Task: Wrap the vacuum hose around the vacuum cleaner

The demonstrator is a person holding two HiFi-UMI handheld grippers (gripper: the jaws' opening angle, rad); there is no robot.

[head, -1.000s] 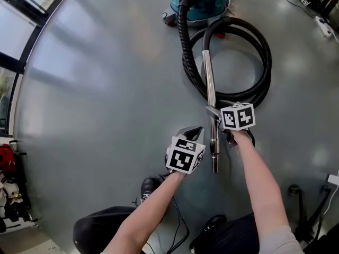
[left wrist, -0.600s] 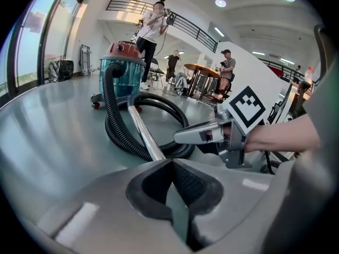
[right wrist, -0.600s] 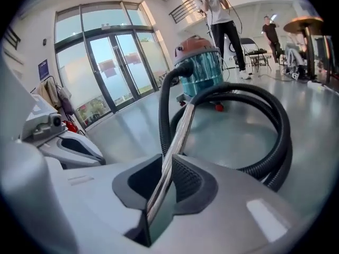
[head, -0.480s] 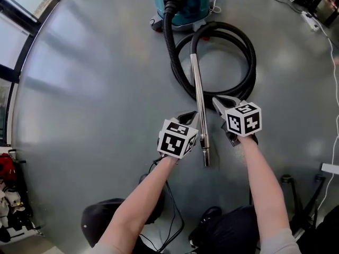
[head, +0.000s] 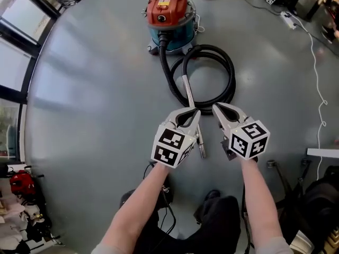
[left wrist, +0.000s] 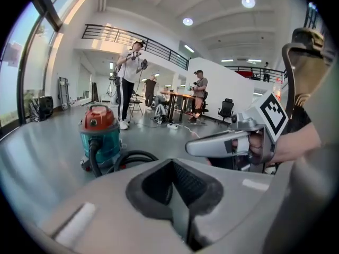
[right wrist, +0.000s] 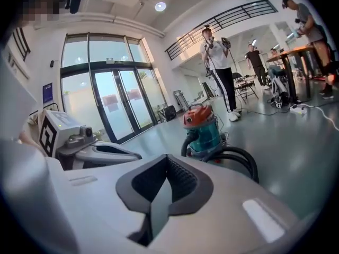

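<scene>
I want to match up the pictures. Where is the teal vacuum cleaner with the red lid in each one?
Head view: teal vacuum cleaner with red lid at the top, middle.
Left gripper view: vacuum cleaner left of middle.
Right gripper view: vacuum cleaner just right of middle.
Shared landmark: the coiled black hose beside it.

A red-topped teal vacuum cleaner point(head: 170, 16) stands upright well beyond both jaws, its black hose point(head: 231, 78) looped on the floor, metal wand point(head: 189, 94) lying below between them.
</scene>
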